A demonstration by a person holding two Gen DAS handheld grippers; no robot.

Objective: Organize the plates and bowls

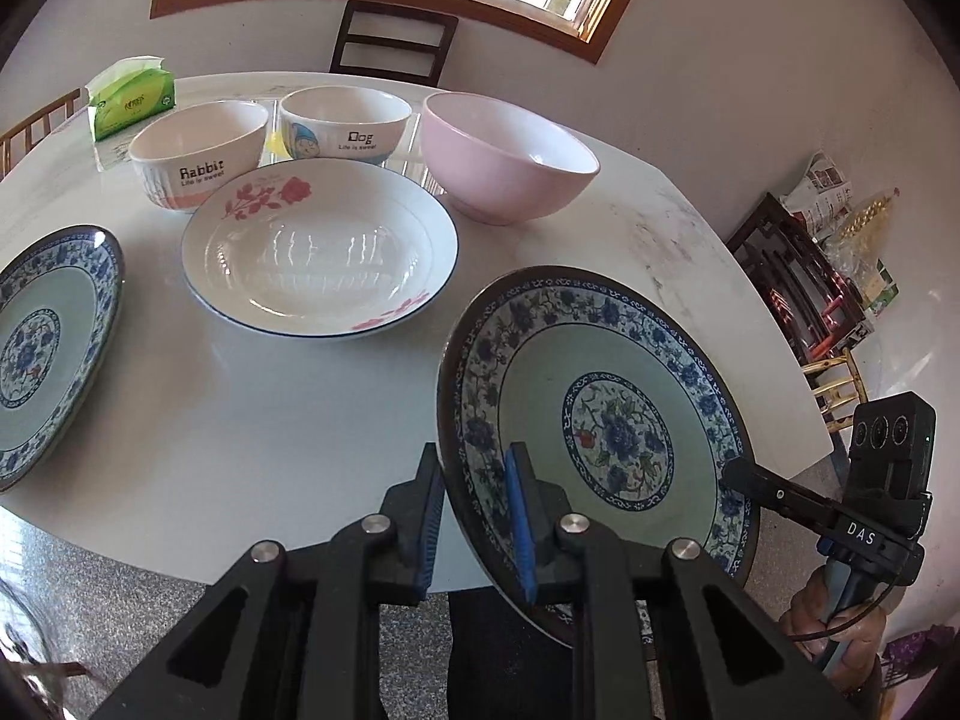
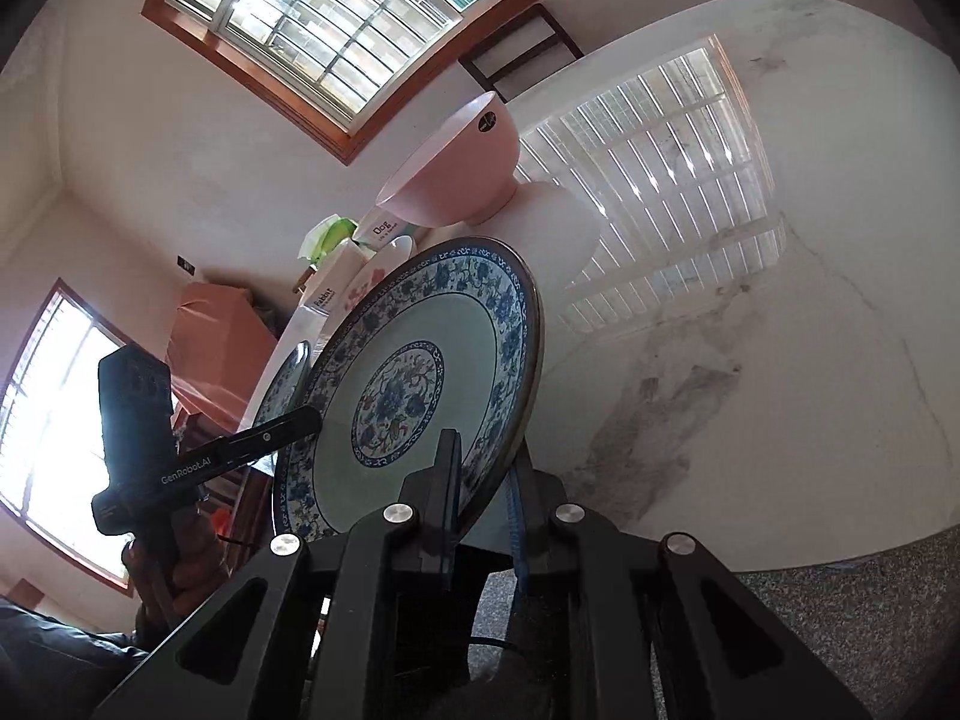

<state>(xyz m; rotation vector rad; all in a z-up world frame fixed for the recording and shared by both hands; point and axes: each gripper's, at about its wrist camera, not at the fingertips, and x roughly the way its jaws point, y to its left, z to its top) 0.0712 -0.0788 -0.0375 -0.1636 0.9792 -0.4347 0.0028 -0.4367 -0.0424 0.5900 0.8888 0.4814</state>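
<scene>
While the blue-patterned plate point(image 1: 600, 420) is pinched at its rim by both grippers, it is held tilted and clear of the counter point(image 1: 240, 420), just over the near edge. The left gripper point(image 1: 474, 516) is pressed onto the plate's near rim, one pad under it and one on its face. The right gripper point(image 2: 480, 498) is clamped on the rim at the opposite side, and its finger can be seen reaching in from the far right of the left gripper.

Little of the sorting appears to be done. A second blue-patterned plate point(image 1: 48, 348) is left lying flat well to the left of the left gripper, and a white plate with pink flowers point(image 1: 318, 252) is set ahead of it, between the two blue ones. Beyond the white plate, three bowls are lined up unstacked: the "Rabbit" bowl point(image 1: 192, 156), the "Dog" bowl point(image 1: 345, 120) and a pink bowl point(image 1: 510, 156). A green tissue pack point(image 1: 132, 93) is seen at the far left edge.

By this reading, only the first plate is in hand; it is probably meant to be stacked on its twin, after which the white plate and all three bowls remain to be gathered.
</scene>
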